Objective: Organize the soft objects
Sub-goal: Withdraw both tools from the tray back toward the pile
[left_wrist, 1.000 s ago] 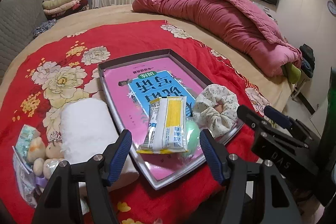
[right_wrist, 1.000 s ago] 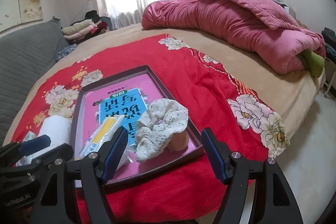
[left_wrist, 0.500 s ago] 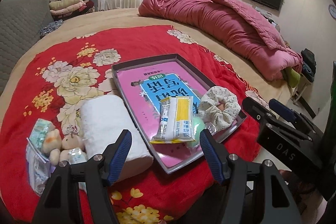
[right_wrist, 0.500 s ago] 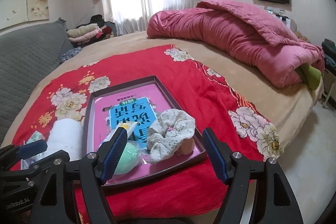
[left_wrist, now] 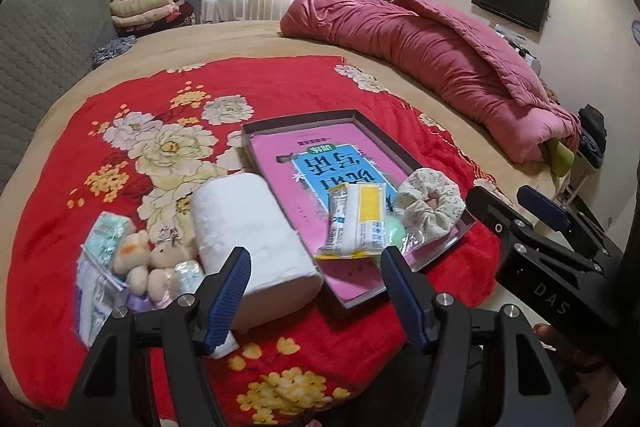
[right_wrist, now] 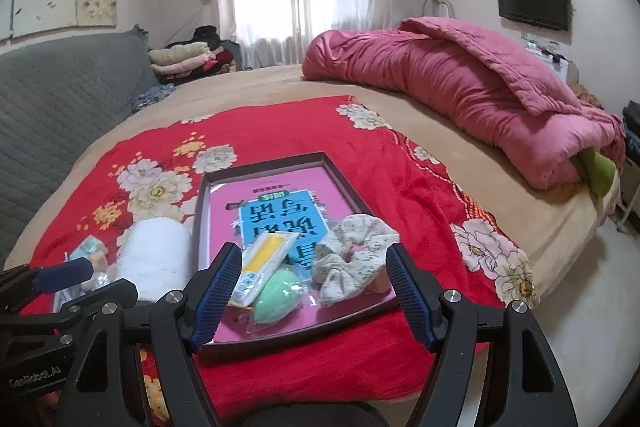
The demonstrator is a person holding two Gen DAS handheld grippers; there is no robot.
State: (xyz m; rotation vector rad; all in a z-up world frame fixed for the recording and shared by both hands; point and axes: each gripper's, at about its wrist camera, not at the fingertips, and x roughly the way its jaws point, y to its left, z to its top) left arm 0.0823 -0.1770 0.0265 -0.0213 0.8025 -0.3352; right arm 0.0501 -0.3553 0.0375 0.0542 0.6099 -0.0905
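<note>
Plush toys point(left_wrist: 144, 263) lie leftmost on the red blanket point(left_wrist: 120, 99), plain only from the left tongs point(left_wrist: 316, 287); then towel roll point(left_wrist: 250, 227), tray point(right_wrist: 224, 183) with scrunchie point(right_wrist: 356, 251); both tongs, right tongs point(right_wrist: 310, 295) included, gape empty

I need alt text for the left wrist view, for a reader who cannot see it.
The open left gripper hovers over a red flowered blanket, empty. Ahead, a shallow tray holds a yellow-and-white packet, a green sponge and a floral scrunchie. Left of it lie a white roll and small plush toys.
</note>
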